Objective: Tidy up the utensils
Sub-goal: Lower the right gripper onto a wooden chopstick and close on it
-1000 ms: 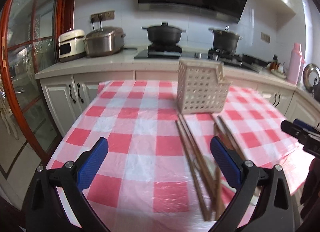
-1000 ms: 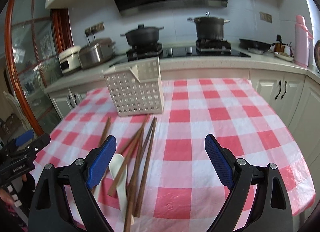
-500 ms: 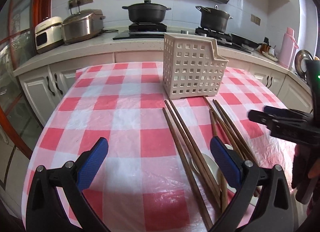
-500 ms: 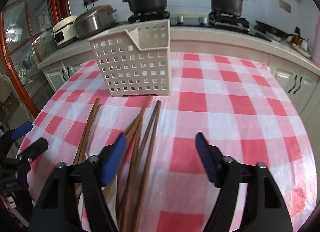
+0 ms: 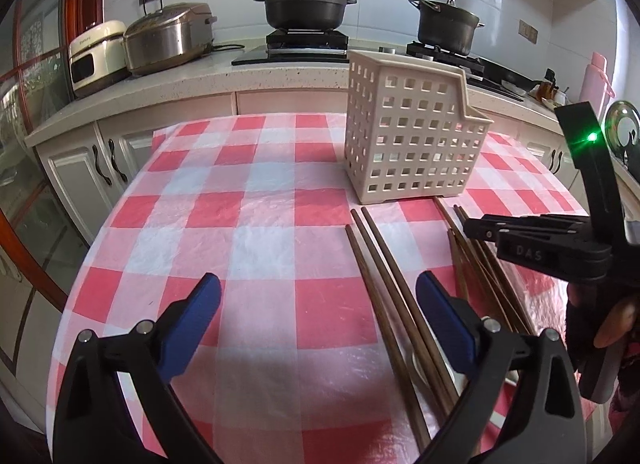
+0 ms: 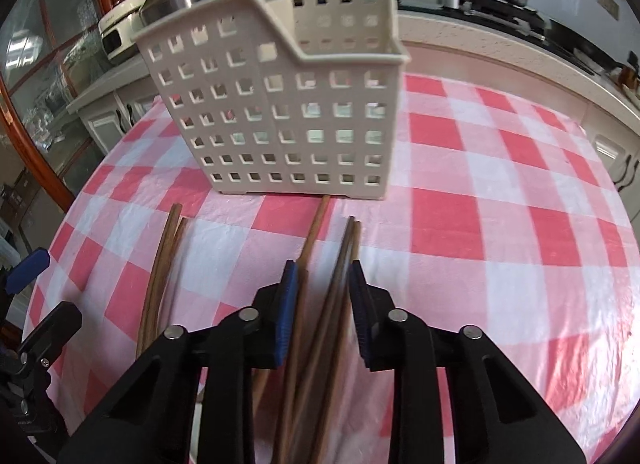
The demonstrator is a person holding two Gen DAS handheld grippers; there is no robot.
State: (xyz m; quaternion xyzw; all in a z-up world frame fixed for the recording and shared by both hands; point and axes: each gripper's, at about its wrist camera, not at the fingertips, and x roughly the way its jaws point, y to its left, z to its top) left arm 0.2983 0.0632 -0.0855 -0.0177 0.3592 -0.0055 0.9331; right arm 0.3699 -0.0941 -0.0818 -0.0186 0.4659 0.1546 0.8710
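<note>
A cream perforated utensil basket [image 5: 412,144] stands on the red-and-white checked table; it also shows in the right wrist view [image 6: 280,104]. Several brown wooden chopsticks [image 5: 384,276] lie in front of it. My right gripper [image 6: 322,280] is low over the right bundle of chopsticks [image 6: 340,264], its jaws narrowed around several of them with a gap left, not clamped. It shows from the side in the left wrist view [image 5: 480,228]. My left gripper [image 5: 318,296] is open and empty, with a chopstick pair just inside its right finger. A white spoon [image 5: 416,364] lies partly hidden under the chopsticks.
A kitchen counter runs behind the table with a rice cooker [image 5: 168,40], a white appliance [image 5: 94,54], two black pots on the stove [image 5: 304,4] and a pink bottle [image 5: 598,76]. A separate chopstick pair [image 6: 162,268] lies at the left.
My right gripper has moved forward and down onto the right chopstick bundle and its jaws have narrowed from wide open. The left gripper has come forward toward the basket and stays open.
</note>
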